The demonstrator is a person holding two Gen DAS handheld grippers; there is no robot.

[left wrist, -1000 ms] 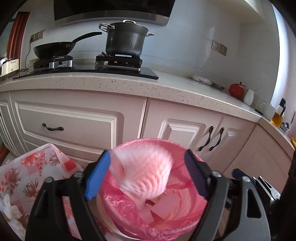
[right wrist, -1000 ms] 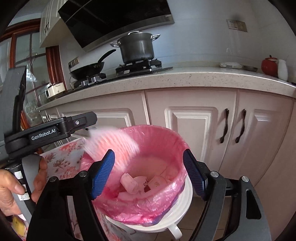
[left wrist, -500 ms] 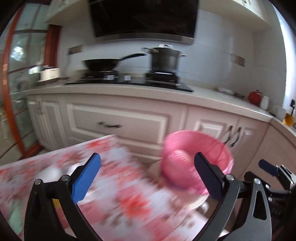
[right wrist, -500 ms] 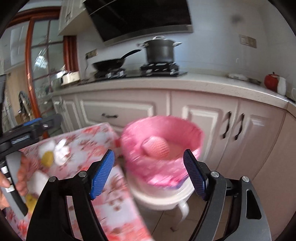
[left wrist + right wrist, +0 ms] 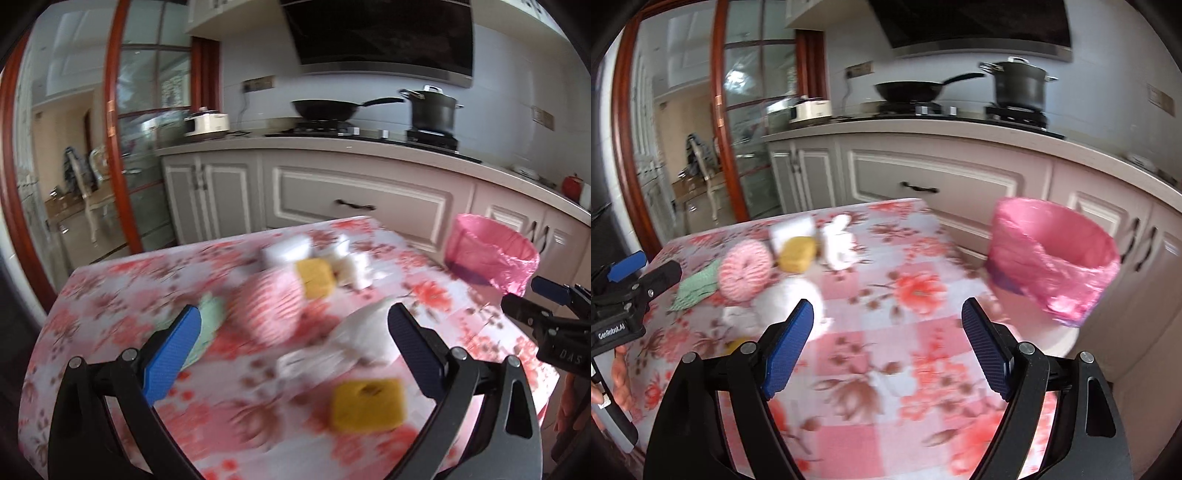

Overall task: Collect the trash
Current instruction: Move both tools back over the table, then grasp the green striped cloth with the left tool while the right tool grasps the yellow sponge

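Left hand-held gripper [image 5: 293, 341] is held fully spread and empty above the floral counter [image 5: 110, 295], lined up for pink foam netting [image 5: 269, 310]. Right hand-held gripper [image 5: 888, 341], still widening, nothing between. Pink-lined bin [image 5: 1056, 254] is placed beside the counter edge for short drops.

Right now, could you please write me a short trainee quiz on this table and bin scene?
1. True or false: the left gripper holds a piece of trash.
2. Which lines the bin? A) pink bag B) black bag C) nothing
3. Fill in: the two sponges on the floral tablecloth are ____.

Key: 1 false, its open jaws hold nothing; 2 A; 3 yellow.
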